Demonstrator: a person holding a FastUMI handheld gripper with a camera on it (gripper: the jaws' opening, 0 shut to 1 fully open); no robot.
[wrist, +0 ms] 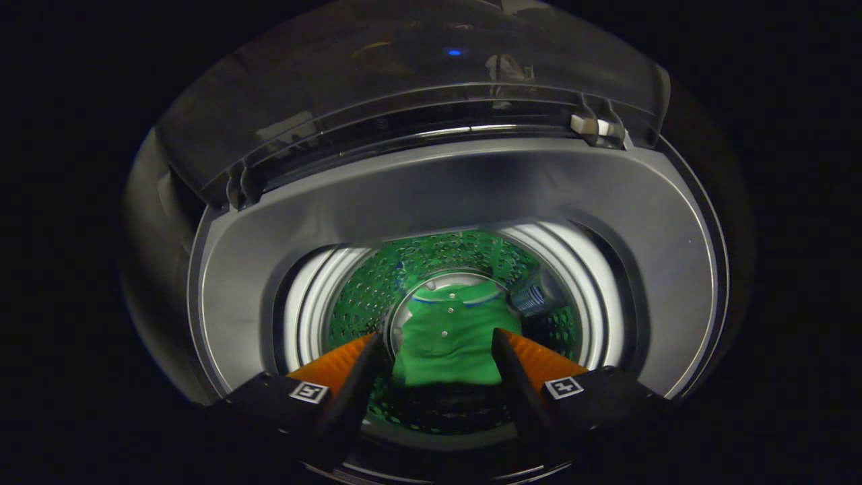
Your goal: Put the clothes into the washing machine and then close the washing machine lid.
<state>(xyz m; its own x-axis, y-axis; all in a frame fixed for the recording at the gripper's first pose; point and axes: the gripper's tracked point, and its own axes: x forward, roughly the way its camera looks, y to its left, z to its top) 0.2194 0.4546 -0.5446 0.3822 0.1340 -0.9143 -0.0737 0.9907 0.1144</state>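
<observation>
On the left, the grey plastic top deck of the washing machine (229, 269) curved round the opening, its bright white inner ring (306, 310) lit just inside. The gripper (441, 357) hung over the mouth with its two fingers spread wide, holding nothing. Between and beyond them, down in the perforated steel drum (367, 283), lay the green polo shirt with blue-trimmed collar and small white buttons (448, 330), resting on the drum floor, collar away from the fingers. Being soft, light cloth, it would likely crumple and drape rather than keep shape; a pinch on a bunched fold near the collar or placket should hold best. Above and to the right, the smoky transparent lid (404, 87) stood raised on its hinge (592, 124), not yet closed.
</observation>
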